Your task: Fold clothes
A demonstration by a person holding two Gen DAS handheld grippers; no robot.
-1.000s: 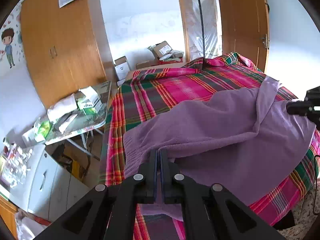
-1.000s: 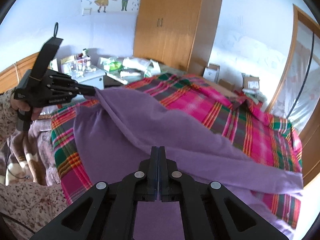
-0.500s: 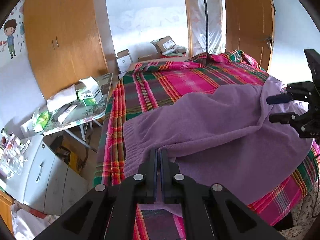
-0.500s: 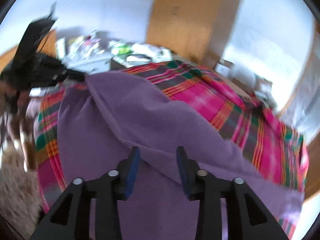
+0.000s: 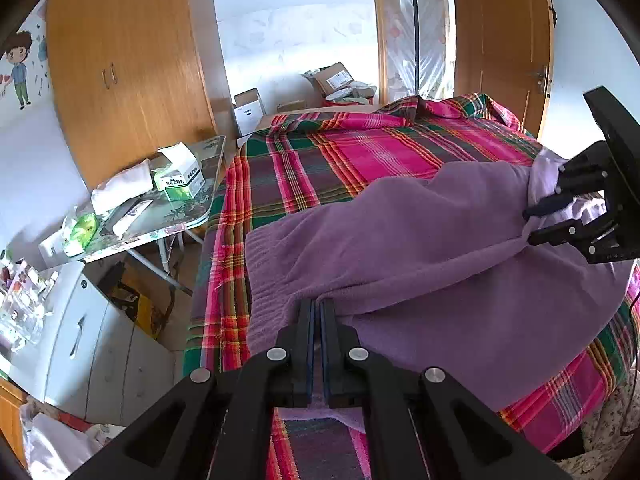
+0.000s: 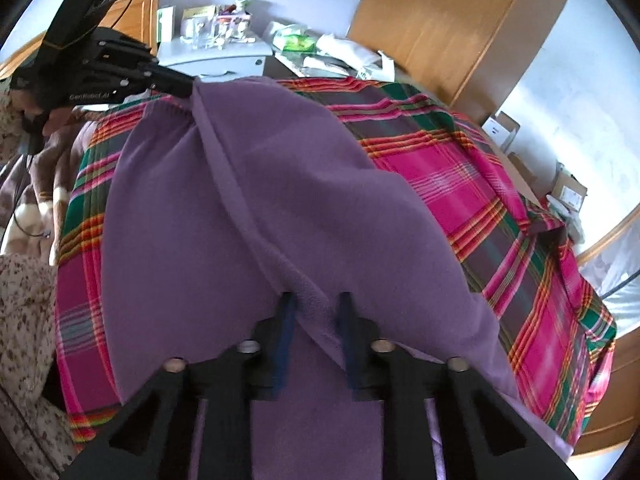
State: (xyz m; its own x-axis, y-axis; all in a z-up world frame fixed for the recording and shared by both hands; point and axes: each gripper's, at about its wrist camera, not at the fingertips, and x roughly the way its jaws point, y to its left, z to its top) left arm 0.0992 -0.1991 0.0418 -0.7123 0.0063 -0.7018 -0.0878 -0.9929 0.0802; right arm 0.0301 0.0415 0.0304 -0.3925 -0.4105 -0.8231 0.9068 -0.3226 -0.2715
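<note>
A purple fleece garment (image 5: 400, 248) lies spread over the bed's plaid sheet (image 5: 360, 152). In the left wrist view my left gripper (image 5: 318, 306) is shut on the garment's near edge by the ribbed hem. The right wrist view shows the same left gripper (image 6: 188, 86) at the upper left, pinching a corner of the purple garment (image 6: 240, 200) and holding it taut. My right gripper (image 6: 316, 300) is open, its jaws apart on either side of a raised fold of the fleece. From the left wrist view, the right gripper (image 5: 528, 226) stands open at the garment's far end.
A glass side table (image 5: 192, 226) cluttered with boxes and bags stands left of the bed, with a white cabinet (image 5: 80, 332) nearer. A wooden wardrobe (image 5: 128, 72) and cardboard boxes (image 5: 336, 78) line the far wall. A patterned sleeve (image 6: 24, 308) is at the bed's left edge.
The right gripper went from shut to open, let the fleece drop and sank closer to the bed. The left gripper kept its hold and barely moved.
</note>
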